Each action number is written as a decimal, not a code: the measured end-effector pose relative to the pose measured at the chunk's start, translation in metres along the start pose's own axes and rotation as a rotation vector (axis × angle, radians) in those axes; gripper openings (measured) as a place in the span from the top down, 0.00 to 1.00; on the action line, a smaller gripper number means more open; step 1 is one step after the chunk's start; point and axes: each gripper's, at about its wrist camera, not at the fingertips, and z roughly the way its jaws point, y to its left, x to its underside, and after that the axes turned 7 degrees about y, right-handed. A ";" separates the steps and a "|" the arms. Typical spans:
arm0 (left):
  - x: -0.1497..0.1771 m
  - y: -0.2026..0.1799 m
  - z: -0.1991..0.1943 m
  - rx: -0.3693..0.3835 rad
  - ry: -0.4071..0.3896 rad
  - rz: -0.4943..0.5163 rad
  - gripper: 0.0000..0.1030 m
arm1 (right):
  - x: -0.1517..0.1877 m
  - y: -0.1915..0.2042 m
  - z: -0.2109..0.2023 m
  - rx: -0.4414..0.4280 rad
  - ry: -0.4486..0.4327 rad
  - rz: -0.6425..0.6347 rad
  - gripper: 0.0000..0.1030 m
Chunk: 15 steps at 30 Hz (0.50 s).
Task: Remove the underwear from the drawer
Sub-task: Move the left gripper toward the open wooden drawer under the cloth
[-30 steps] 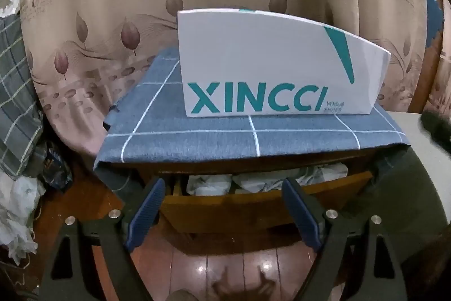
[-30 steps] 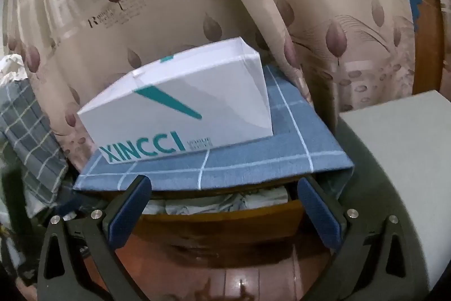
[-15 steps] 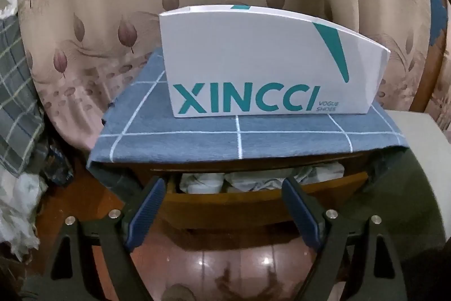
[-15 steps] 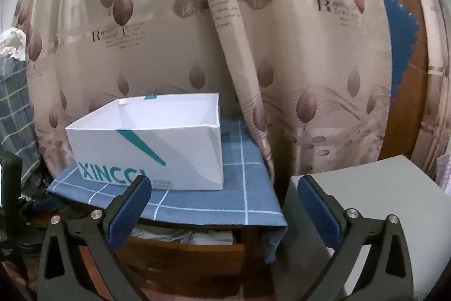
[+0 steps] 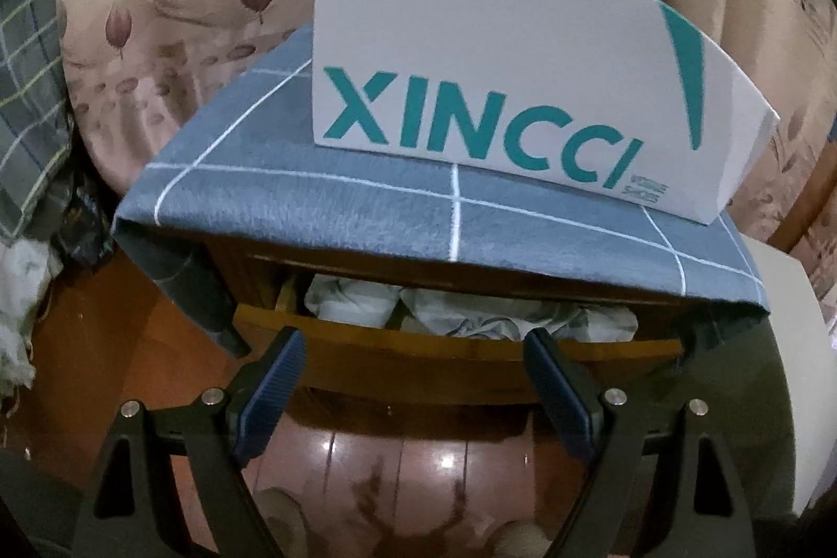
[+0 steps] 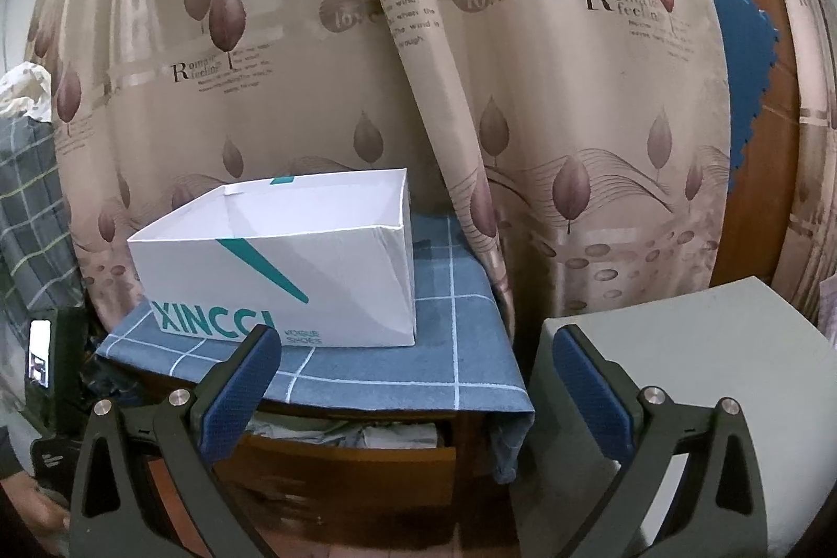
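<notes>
A wooden drawer (image 5: pixel 418 351) (image 6: pixel 345 469) stands pulled partly out of a small cabinet covered by a blue checked cloth (image 5: pixel 314 197) (image 6: pixel 418 364). Pale crumpled underwear (image 5: pixel 471 309) (image 6: pixel 366 433) fills the drawer. My left gripper (image 5: pixel 413 380) is open, empty, just in front of the drawer's front board. Higher up and farther back, my right gripper (image 6: pixel 413 380) is open and empty too. A white open box marked XINCCI (image 5: pixel 497 87) (image 6: pixel 293 275) sits on the cloth.
A patterned beige curtain (image 6: pixel 418 87) hangs behind the cabinet. A grey-white block (image 6: pixel 680 375) (image 5: pixel 784 349) stands right of it. Checked fabric (image 5: pixel 26 113) (image 6: pixel 26 218) piles up at the left. The other gripper's black body (image 6: pixel 52 380) shows low left. Glossy red-brown floor (image 5: pixel 418 469) lies below.
My left gripper has moved closer to the drawer and tilted, so the box looms larger. My right gripper has risen and pulled back, now looking over the box's open top.
</notes>
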 end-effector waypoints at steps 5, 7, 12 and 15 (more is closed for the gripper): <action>-0.004 0.009 0.010 0.032 0.015 -0.086 0.15 | 0.002 0.004 0.001 0.004 -0.001 -0.036 0.00; -0.004 0.011 0.014 0.042 0.010 -0.112 0.15 | 0.002 0.004 0.001 0.003 0.004 -0.038 0.00; -0.005 0.014 0.026 0.027 0.021 -0.135 0.15 | 0.002 -0.002 0.002 -0.009 0.012 -0.012 0.00; -0.005 0.015 0.033 0.029 0.038 -0.147 0.15 | 0.001 -0.004 0.002 -0.015 0.019 -0.001 0.00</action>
